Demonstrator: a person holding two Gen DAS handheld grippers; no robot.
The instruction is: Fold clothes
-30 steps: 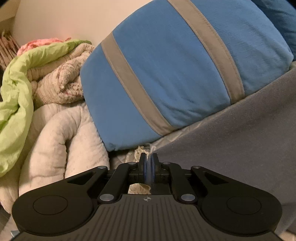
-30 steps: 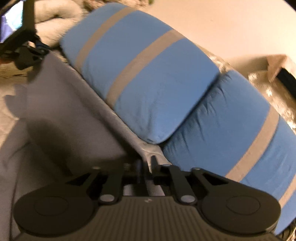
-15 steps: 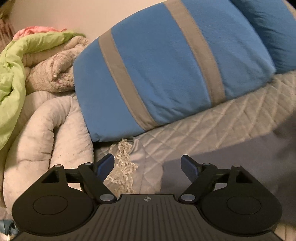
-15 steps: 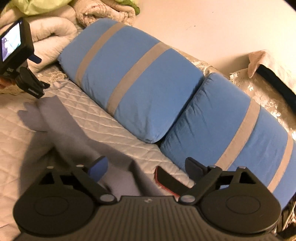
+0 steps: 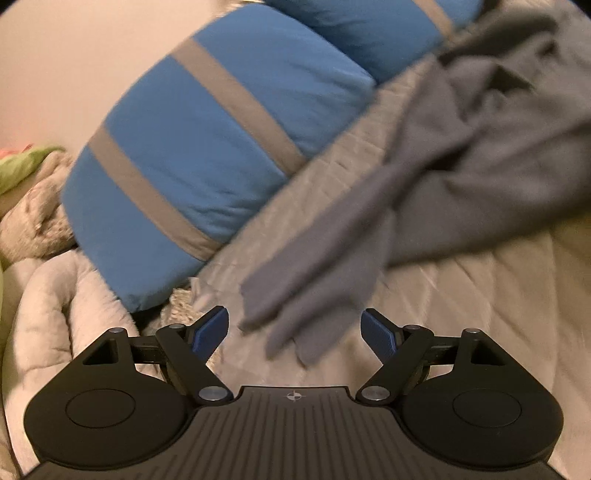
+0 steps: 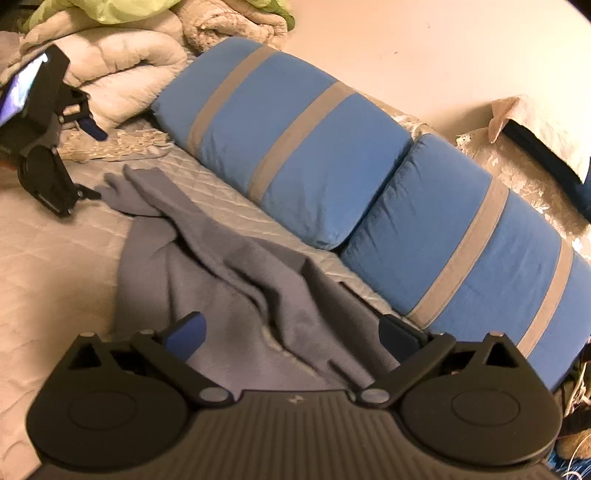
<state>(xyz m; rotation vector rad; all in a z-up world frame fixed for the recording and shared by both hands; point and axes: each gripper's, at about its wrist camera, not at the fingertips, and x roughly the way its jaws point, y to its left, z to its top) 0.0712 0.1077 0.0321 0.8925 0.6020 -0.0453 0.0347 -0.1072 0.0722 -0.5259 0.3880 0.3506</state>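
Two blue pillows (image 6: 291,147) and (image 6: 476,251), each crossed by two grey stripes. One grey garment (image 6: 229,280) on one quilted bedspread (image 6: 48,240). One green blanket (image 6: 122,9). Two grippers: left gripper (image 5: 294,334), right gripper (image 6: 291,338).

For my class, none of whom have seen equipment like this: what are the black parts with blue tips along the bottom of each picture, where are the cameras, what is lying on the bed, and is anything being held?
Each picture comes from a camera mounted on a hand-held two-finger gripper, looking forward along its fingers. One view shows the left gripper, the other the right gripper; the left one also appears at the far left of the right view. Both have just opened and hold nothing. A rumpled grey garment lies loose on the quilted beige bedspread. Behind it are two blue pillows with grey stripes and a pile of cream and green bedding.
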